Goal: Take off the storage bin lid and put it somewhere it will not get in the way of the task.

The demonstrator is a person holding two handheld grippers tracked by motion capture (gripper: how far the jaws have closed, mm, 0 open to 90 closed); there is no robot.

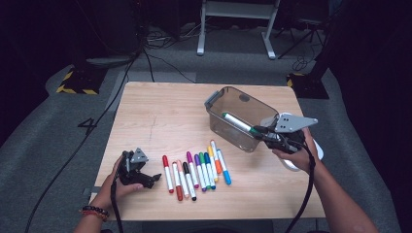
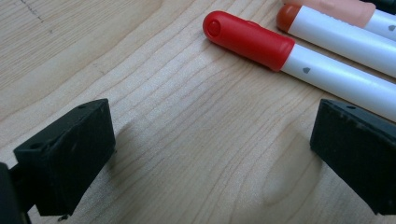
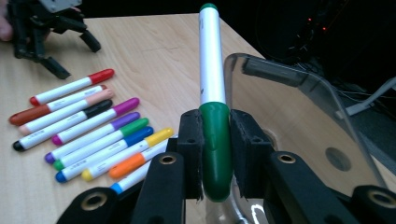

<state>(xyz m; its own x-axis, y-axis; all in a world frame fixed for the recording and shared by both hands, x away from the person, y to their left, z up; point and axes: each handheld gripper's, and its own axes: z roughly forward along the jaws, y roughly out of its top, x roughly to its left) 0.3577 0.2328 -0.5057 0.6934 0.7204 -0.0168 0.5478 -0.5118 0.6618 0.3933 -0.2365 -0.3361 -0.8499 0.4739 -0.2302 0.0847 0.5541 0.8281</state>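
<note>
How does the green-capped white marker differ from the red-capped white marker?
The green-capped white marker is clamped by its cap in the right gripper, raised over the clear plastic bin; the red-capped white marker lies flat on the wooden table, untouched, between the open left gripper's jaws. Both have white barrels.

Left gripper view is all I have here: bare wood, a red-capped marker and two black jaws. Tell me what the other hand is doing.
Observer: The right gripper is shut on the cap end of a green marker.
Operator: Say where it holds it.
Observer: At the rim of a clear plastic bin on the table's right half; the marker slants across the opening.
Operator: Report what is left on the table.
Observer: A row of markers lies side by side near the front edge, red-capped at its left end, blue at its right.
Operator: Place my gripper.
Observer: The left gripper sits open just left of that row.
</note>
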